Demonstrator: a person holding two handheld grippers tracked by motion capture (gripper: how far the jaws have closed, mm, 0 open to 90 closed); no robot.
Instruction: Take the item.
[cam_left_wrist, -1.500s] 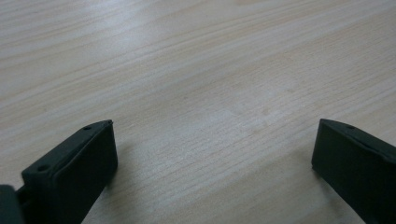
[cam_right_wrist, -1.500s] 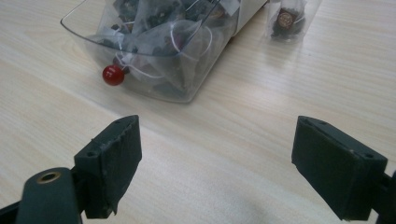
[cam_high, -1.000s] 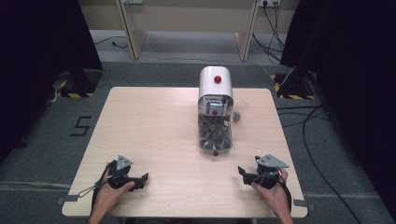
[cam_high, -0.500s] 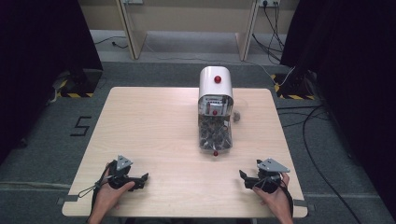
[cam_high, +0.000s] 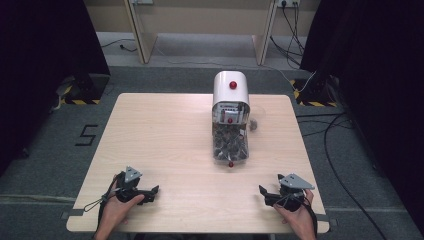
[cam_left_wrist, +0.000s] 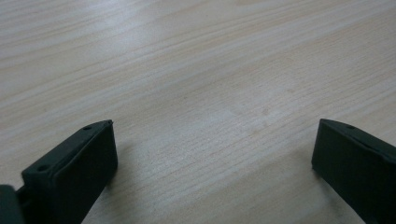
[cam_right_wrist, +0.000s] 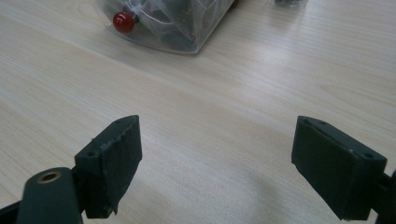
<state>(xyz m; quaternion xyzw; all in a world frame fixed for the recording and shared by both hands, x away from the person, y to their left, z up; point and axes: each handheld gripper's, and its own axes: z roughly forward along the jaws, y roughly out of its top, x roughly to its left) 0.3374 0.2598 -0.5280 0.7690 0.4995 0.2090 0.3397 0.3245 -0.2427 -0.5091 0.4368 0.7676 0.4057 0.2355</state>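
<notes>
A white machine (cam_high: 230, 89) with a red knob on top stands at the table's far middle. A clear bin (cam_high: 230, 145) full of dark pieces reaches out from its front, tipped with a small red ball (cam_high: 230, 164). In the right gripper view the bin (cam_right_wrist: 173, 21) and red ball (cam_right_wrist: 123, 21) lie ahead, beyond the jaws. My left gripper (cam_high: 152, 190) rests open at the near left of the table. My right gripper (cam_high: 263, 192) is open at the near right. Bare wood lies between both pairs of jaws (cam_left_wrist: 215, 154) (cam_right_wrist: 217, 163).
The light wooden table (cam_high: 160, 135) has wide bare room to the left of the machine. A small dark object (cam_high: 253, 124) lies just right of the bin. Cables (cam_high: 330, 135) run over the grey floor at the right. A "5" mark (cam_high: 86, 135) is on the floor at left.
My right gripper has drawn back a little toward the near edge of the table. The left gripper has stayed put.
</notes>
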